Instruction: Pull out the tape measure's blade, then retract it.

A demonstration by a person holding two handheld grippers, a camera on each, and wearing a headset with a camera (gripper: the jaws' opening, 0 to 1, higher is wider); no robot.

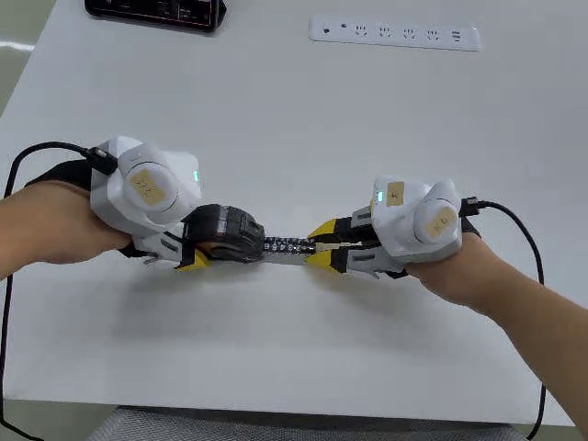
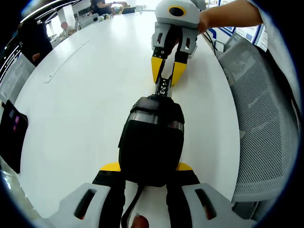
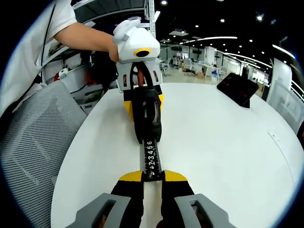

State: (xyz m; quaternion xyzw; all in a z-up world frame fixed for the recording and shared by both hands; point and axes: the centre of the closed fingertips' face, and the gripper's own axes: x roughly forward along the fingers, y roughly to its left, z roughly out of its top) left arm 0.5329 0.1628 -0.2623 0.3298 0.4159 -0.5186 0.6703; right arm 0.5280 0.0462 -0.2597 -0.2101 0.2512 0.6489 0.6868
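Right gripper (image 1: 317,246) at crosswise blade (image 1: 287,246) tip

The tape measure's blade (image 3: 150,156) carries white numerals on black — 2, 3, 4, 5, 6.

A white tabletop (image 1: 276,119) is seen from above. At centre left, a hand (image 1: 55,220) holds the white, yellow-tipped left gripper (image 1: 204,243), which clamps a black rounded tape measure case (image 1: 225,234). A short stretch of dark numbered blade (image 1: 287,246) runs rightward to the matching right gripper (image 1: 320,245), whose jaws pinch its end. Black cables (image 1: 46,147) trail from both grippers. A white power strip (image 1: 395,34) lies at upper right, and a flat black device (image 1: 156,11) at upper left.
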